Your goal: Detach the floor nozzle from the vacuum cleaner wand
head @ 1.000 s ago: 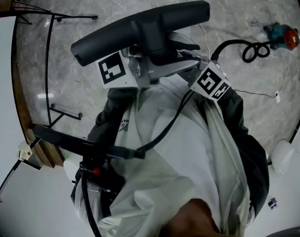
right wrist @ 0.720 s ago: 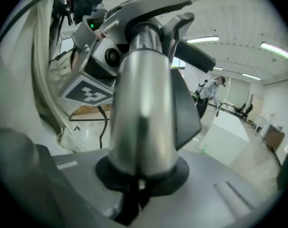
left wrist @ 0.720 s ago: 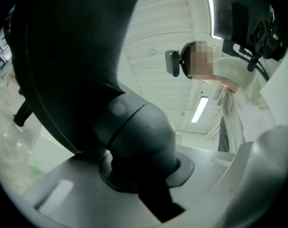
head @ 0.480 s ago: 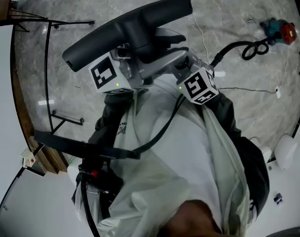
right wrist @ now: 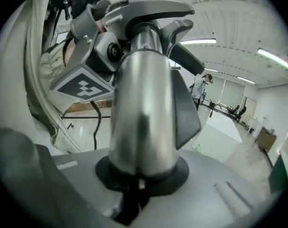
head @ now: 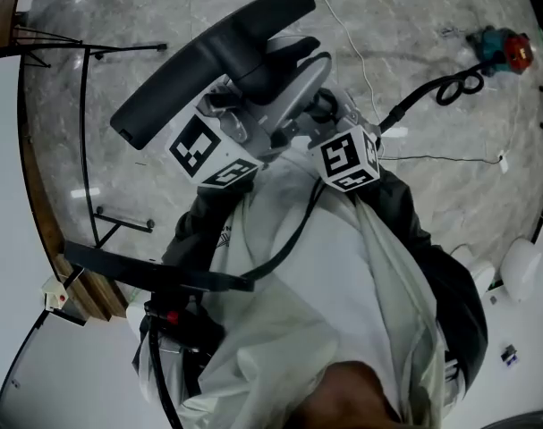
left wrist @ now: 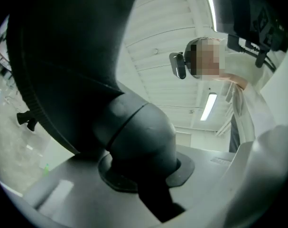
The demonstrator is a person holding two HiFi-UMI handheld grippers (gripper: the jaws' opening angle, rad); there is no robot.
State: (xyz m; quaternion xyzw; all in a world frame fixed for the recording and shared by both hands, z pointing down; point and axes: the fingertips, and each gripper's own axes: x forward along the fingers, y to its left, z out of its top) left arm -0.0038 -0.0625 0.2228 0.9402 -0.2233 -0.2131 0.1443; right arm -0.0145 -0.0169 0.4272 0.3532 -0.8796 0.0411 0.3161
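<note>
At the wand's (right wrist: 141,103) tip, the floor nozzle (head: 208,56) has tilted steeper yet looks still attached, left tool (left wrist: 144,182) clamped on its dark neck (left wrist: 134,127), right tool (right wrist: 136,179) clamped round the wand itself.

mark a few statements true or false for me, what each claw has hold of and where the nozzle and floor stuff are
1. The left claw is shut on the floor nozzle, at its dark neck. True.
2. The right claw is empty. False: it is shut on the silver wand.
3. The floor nozzle lies flat on the floor. False: it is held up off the floor in front of the person.
4. A teal and red tool lies on the floor beside a looped black hose. True.
</note>
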